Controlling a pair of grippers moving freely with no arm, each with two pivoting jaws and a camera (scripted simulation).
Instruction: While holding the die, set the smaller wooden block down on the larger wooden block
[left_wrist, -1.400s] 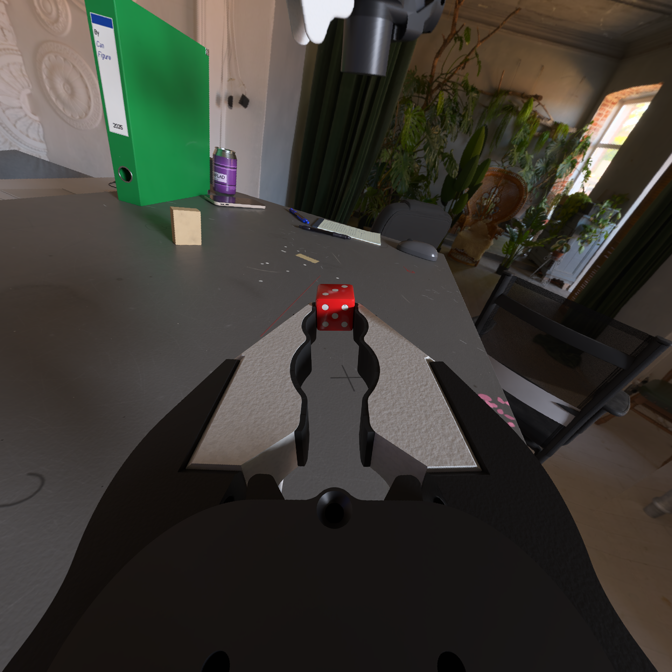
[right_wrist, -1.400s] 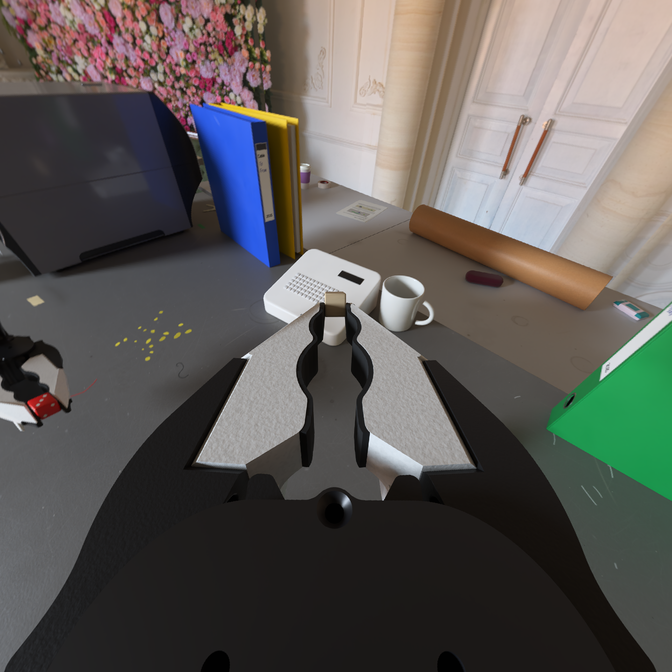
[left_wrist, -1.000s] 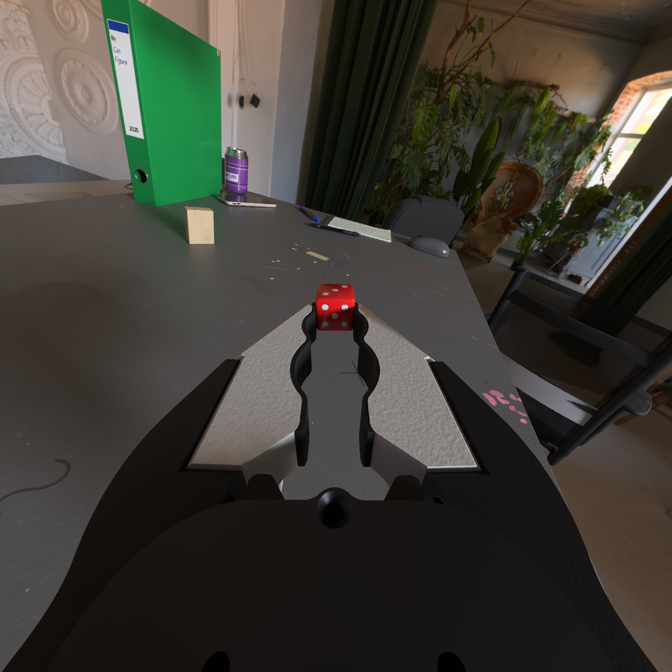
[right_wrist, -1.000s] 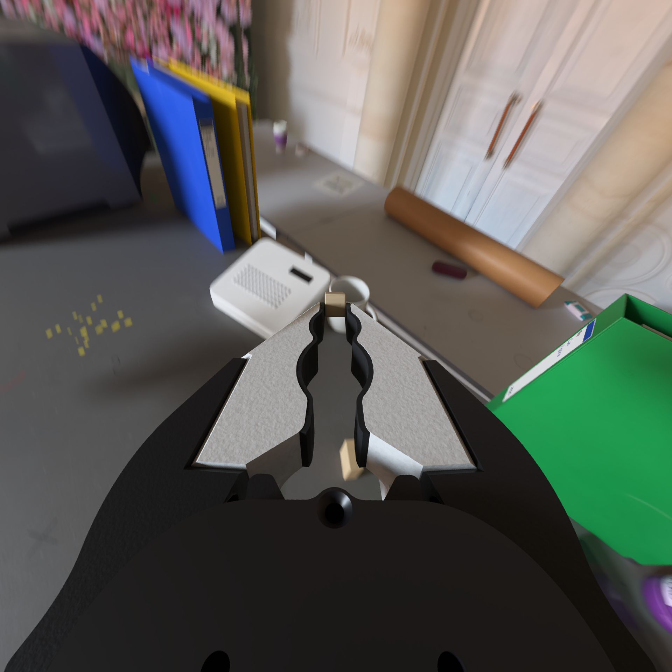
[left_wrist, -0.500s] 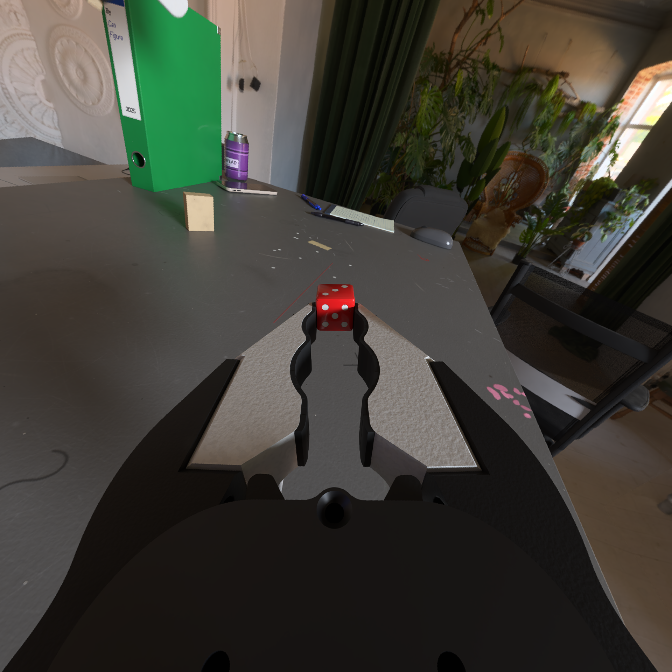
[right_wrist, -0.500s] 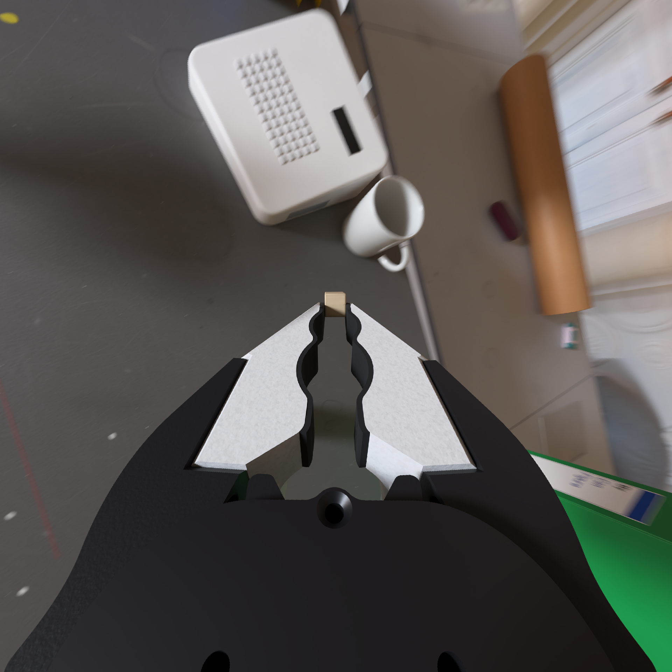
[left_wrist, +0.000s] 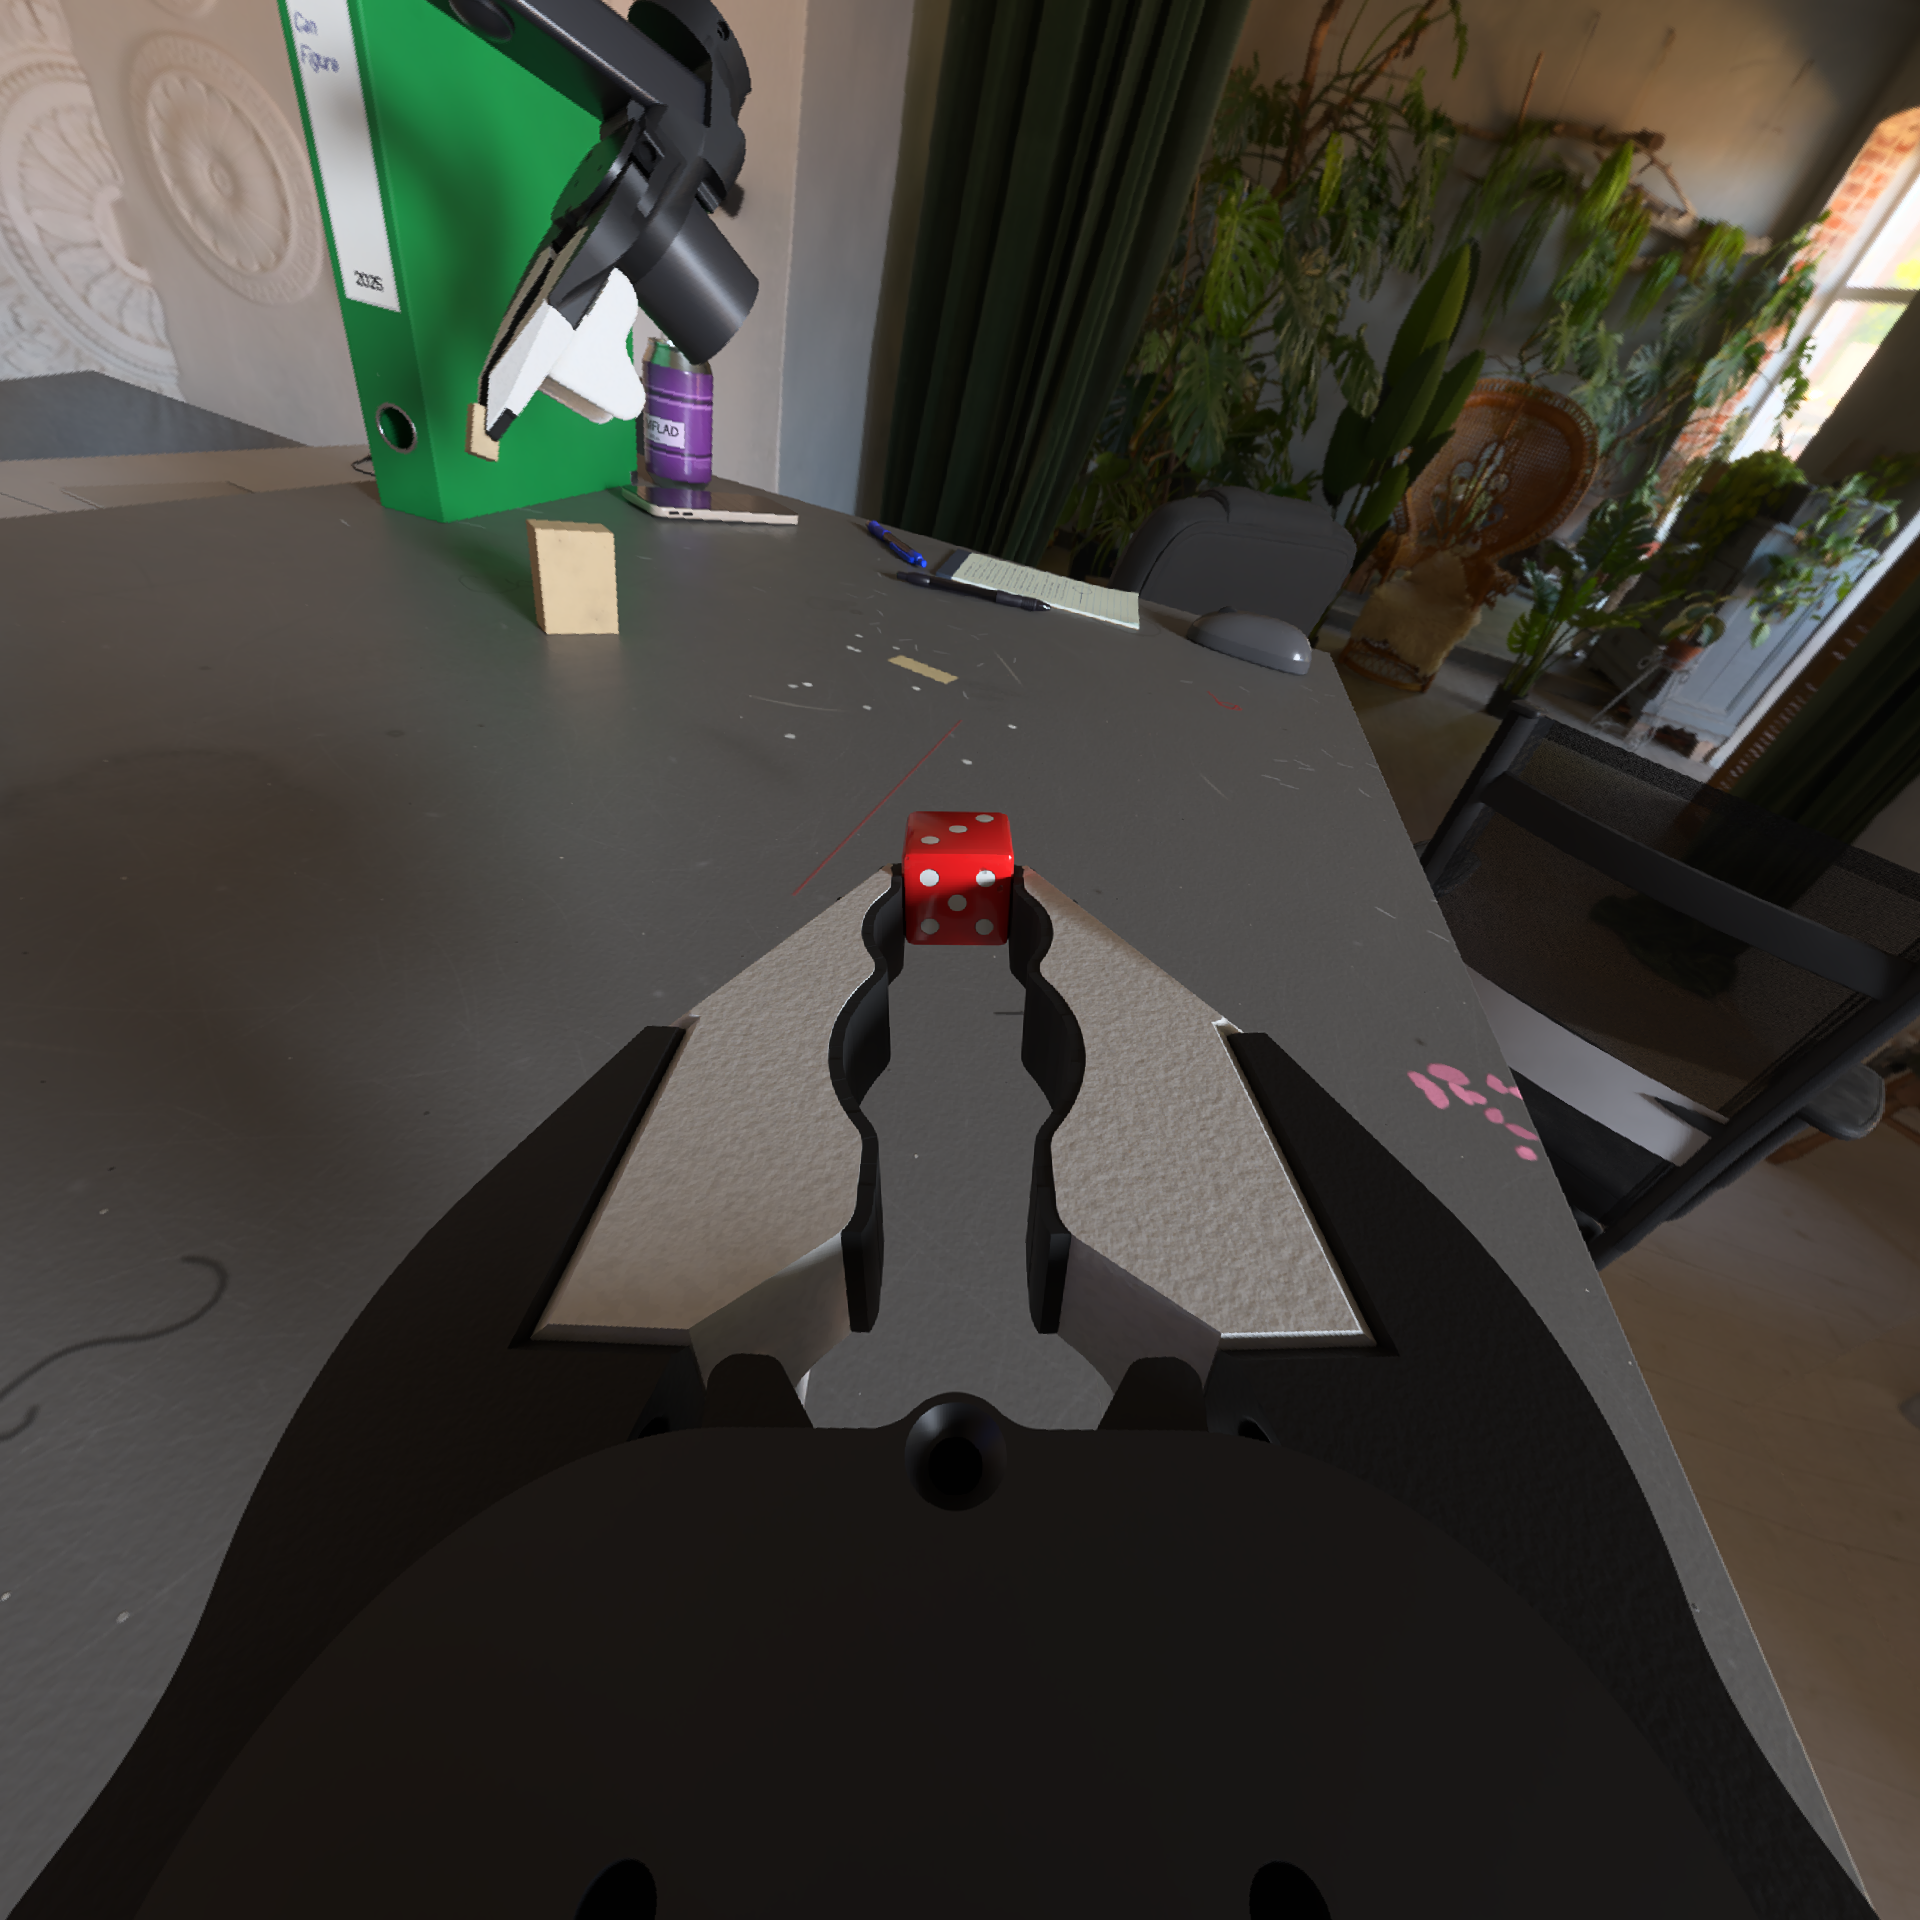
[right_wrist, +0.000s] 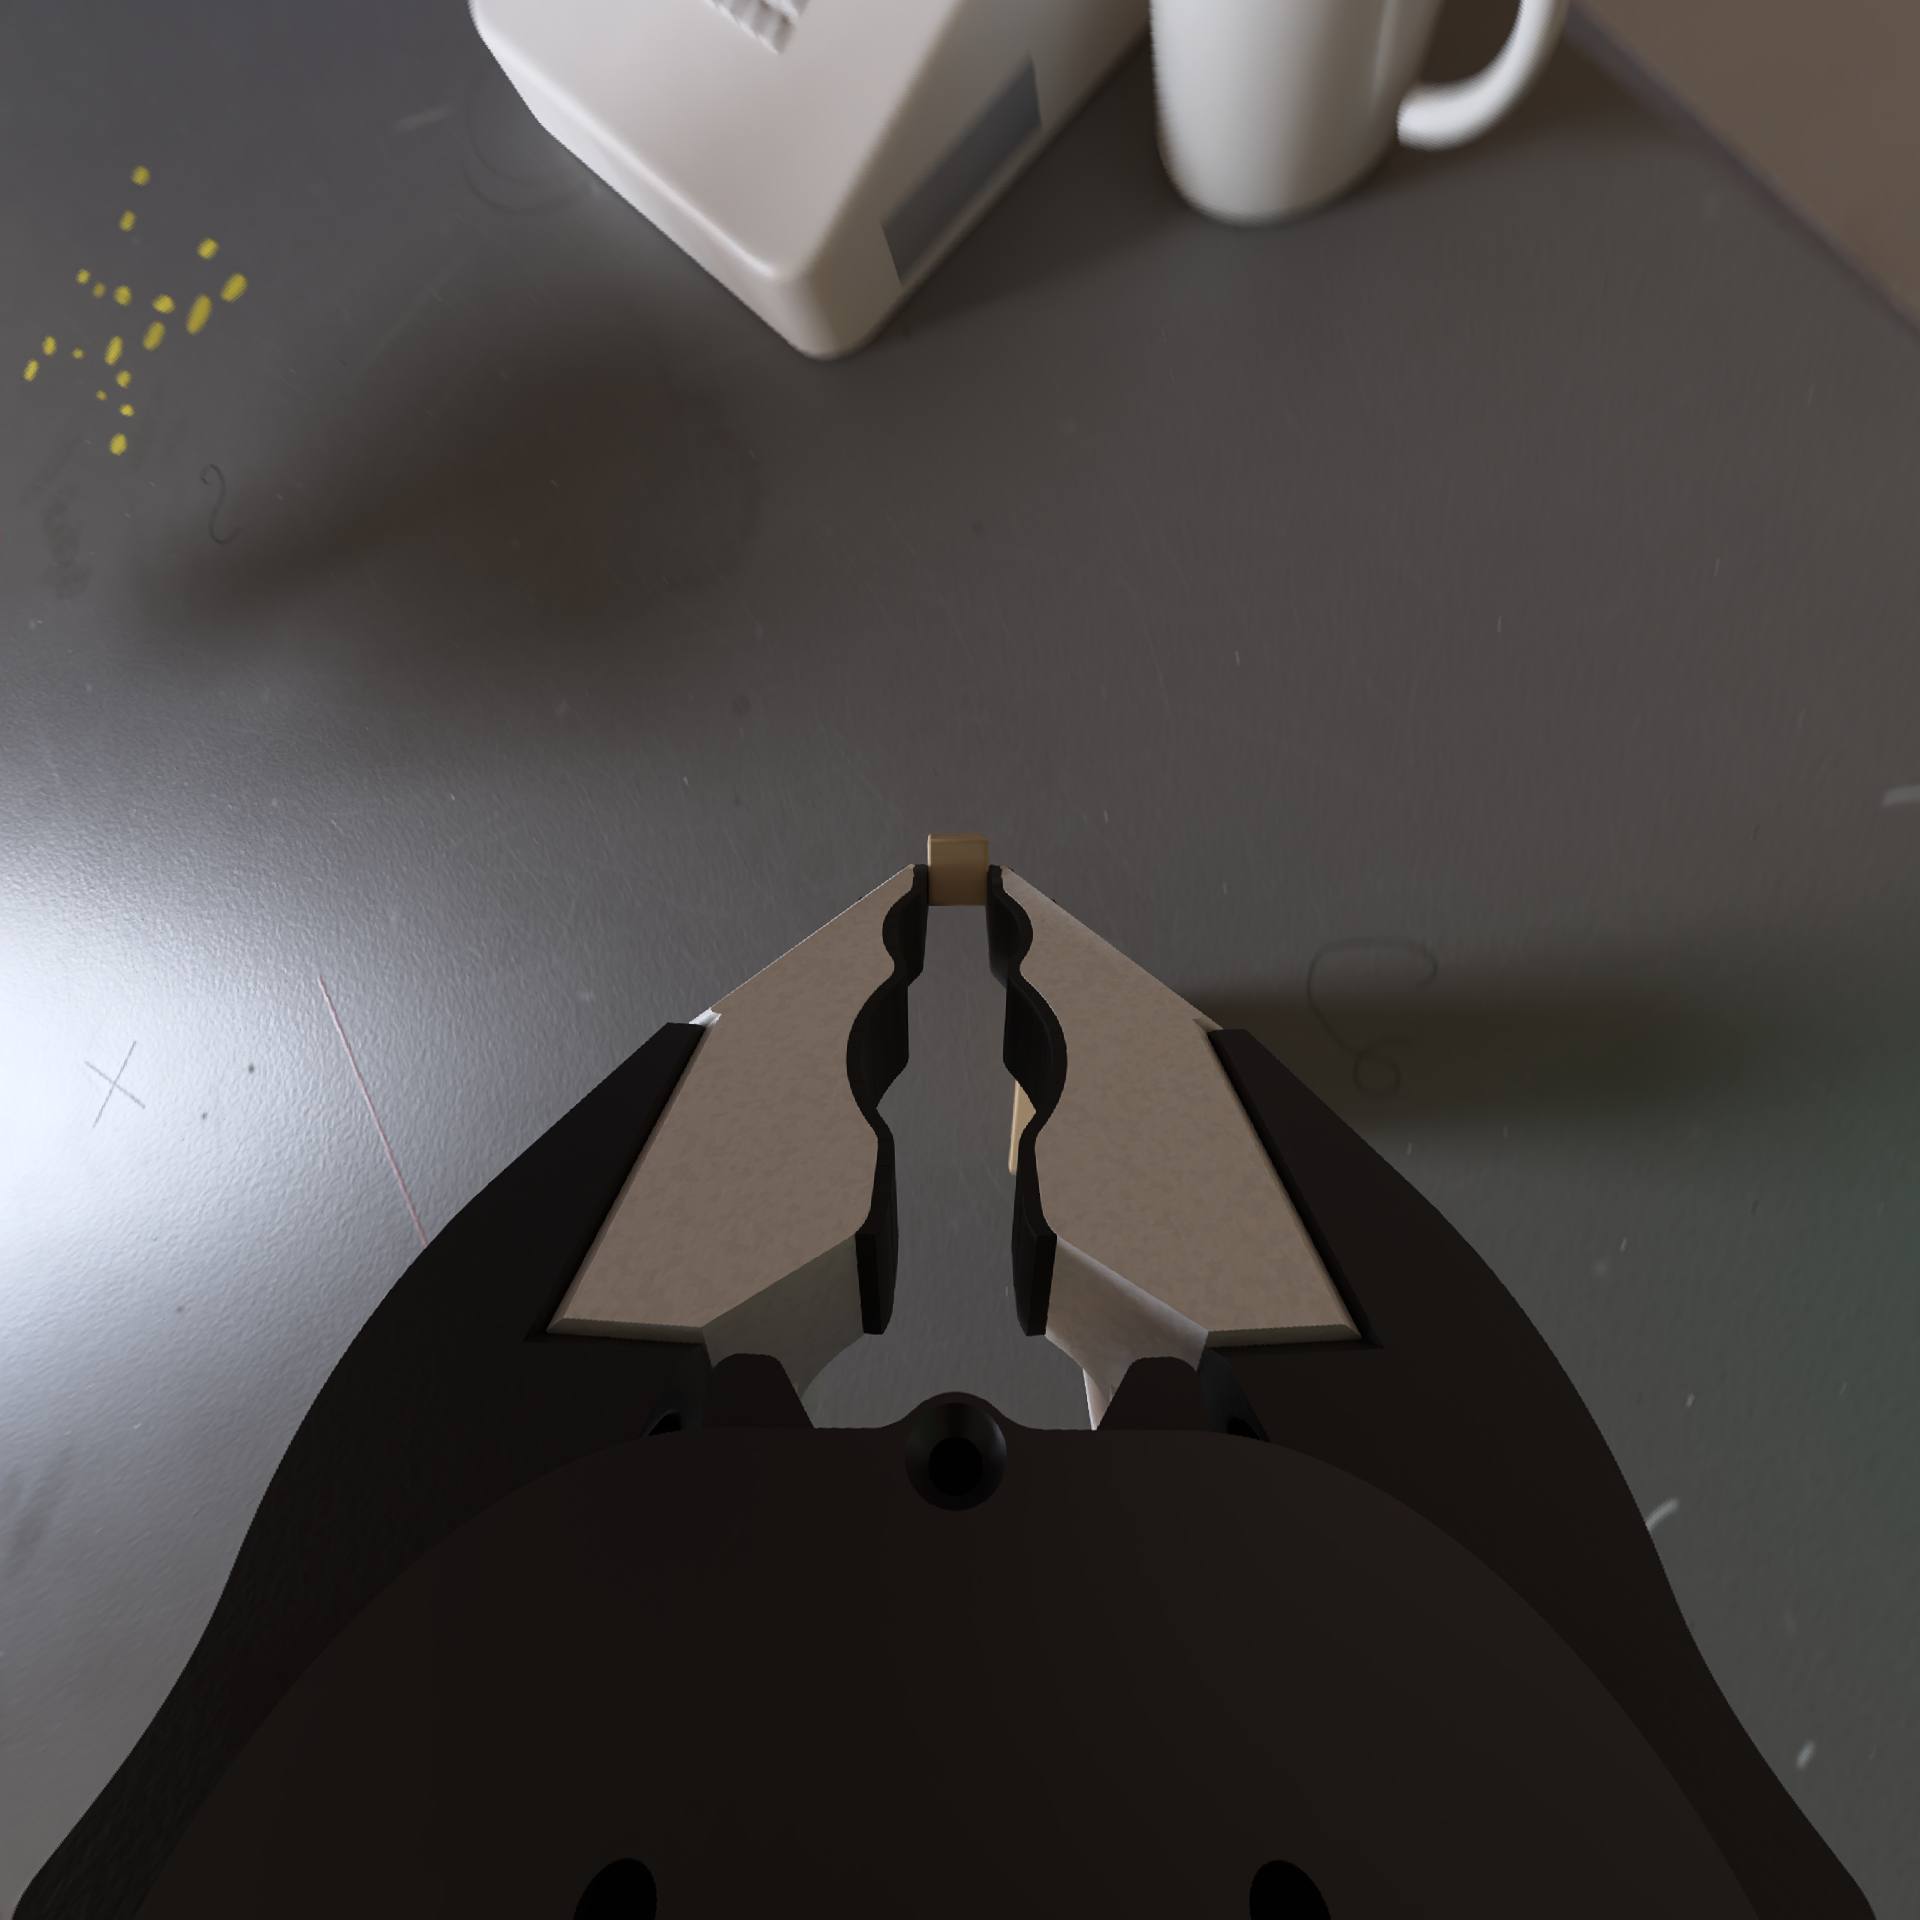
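Right hand-held gripper (right_wrist: 957, 878) clamps smaller block (right_wrist: 957, 871), seemingly above larger block (left_wrist: 574, 577).

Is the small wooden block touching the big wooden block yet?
Apart. In the left wrist view the small block, pinched in the right gripper, hangs in the air above the big block, with green binder showing between them.

blocks – 2 (left_wrist: 574, 577) (left_wrist: 481, 445) | die – 1 (left_wrist: 956, 879) | grippers – 2 (left_wrist: 956, 894) (right_wrist: 957, 878) | pens – 2 (left_wrist: 894, 540) (left_wrist: 971, 590)

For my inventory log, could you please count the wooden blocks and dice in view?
Pale wooden blocks: 2, smaller wooden block in right gripper, larger wooden block on grey table.
Red white-spotted die: 1, in left gripper.
Total: 3.
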